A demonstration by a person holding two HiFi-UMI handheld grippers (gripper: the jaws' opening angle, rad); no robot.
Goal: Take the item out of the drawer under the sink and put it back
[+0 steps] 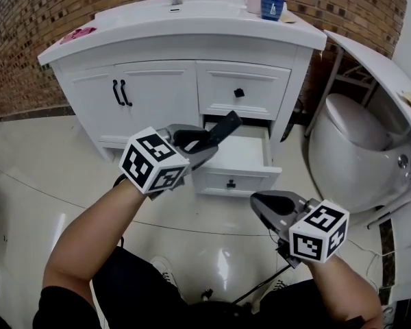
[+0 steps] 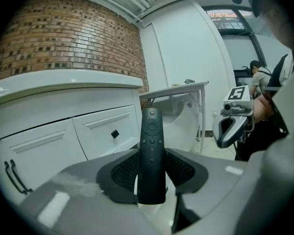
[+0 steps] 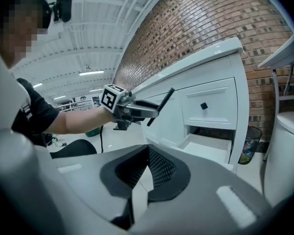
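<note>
Your left forearm stretches forward, the left gripper (image 1: pixel 211 146) clamped on the black remote (image 1: pixel 227 124) — it tilts up above the open drawer (image 1: pixel 236 177) — while your right gripper (image 1: pixel 259 201) hangs lower, jaws together.

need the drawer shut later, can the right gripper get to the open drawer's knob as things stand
Probably yes: the right gripper is empty, close in front of the knob, nothing between; the left gripper holds the remote higher up, out of the way.
</note>
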